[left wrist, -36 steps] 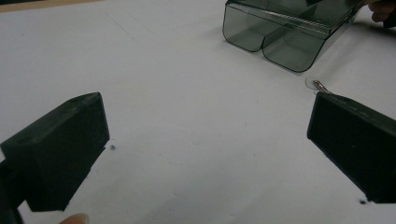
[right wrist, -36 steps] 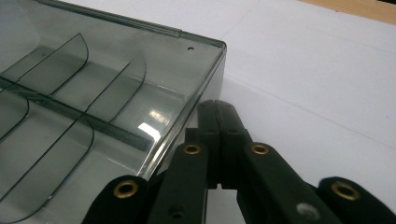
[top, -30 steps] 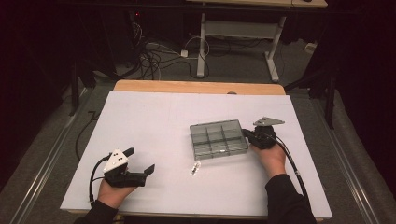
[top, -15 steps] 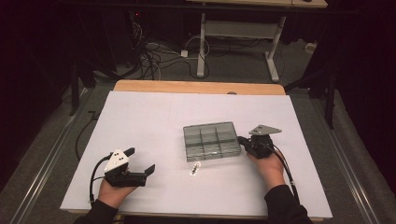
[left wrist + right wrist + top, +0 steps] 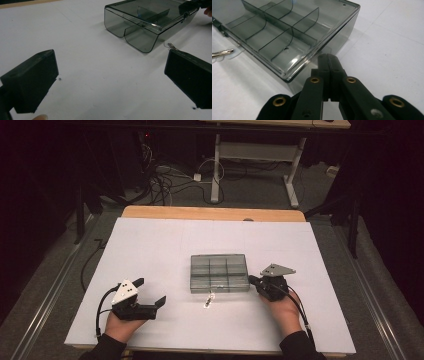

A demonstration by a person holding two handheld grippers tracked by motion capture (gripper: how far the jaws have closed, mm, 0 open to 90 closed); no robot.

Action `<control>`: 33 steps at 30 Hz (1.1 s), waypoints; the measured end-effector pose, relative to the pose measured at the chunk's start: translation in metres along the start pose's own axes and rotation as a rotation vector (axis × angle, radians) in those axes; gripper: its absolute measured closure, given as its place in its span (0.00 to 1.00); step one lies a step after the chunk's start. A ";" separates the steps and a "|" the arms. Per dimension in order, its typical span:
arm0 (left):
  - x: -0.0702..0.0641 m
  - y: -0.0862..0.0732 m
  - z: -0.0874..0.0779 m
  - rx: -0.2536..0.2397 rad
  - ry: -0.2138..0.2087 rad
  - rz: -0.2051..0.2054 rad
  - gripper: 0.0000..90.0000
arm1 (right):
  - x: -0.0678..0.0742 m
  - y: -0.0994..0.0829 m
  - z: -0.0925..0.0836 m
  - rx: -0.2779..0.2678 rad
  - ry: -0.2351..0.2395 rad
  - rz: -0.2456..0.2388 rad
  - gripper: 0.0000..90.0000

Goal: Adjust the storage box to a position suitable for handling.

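Your right gripper, high view: jaws closed, tips against right end of smoky compartment box mid-mat, hand low behind. Your left gripper rests apart, spread wide, holding nothing.

Left gripper view: box beyond gaping jaws.

Right gripper view: pressed-together tips touch box wall; visible compartments empty.

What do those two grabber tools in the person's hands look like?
Both are black. The left gripper has two chunky square jaws, a light three-cornered plate on top and a black cable looping behind. The right gripper has a grey three-cornered plate, brass-coloured rivets and a black cable trailing back. The person wears dark sleeves.
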State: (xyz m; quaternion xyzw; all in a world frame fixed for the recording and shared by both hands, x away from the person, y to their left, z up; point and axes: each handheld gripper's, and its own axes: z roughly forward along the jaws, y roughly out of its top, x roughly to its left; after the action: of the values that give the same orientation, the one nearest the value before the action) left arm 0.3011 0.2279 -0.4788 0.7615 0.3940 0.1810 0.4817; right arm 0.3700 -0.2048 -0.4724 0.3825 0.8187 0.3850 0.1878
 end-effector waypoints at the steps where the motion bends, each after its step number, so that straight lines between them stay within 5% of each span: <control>1: 0.000 0.000 0.000 -0.001 0.000 0.000 0.00 | 0.001 -0.001 -0.001 -0.002 0.000 -0.008 1.00; 17: 0.000 0.001 0.000 -0.004 -0.001 -0.001 0.00 | 0.018 -0.004 -0.007 -0.010 0.015 -0.039 1.00; 33: 0.001 0.000 -0.001 -0.003 -0.002 -0.002 0.00 | 0.010 0.008 0.010 -0.014 -0.010 -0.013 1.00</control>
State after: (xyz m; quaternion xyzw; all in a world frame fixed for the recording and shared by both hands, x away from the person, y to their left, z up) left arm 0.3013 0.2291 -0.4782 0.7605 0.3942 0.1805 0.4834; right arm 0.3732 -0.1886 -0.4733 0.3780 0.8174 0.3875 0.1972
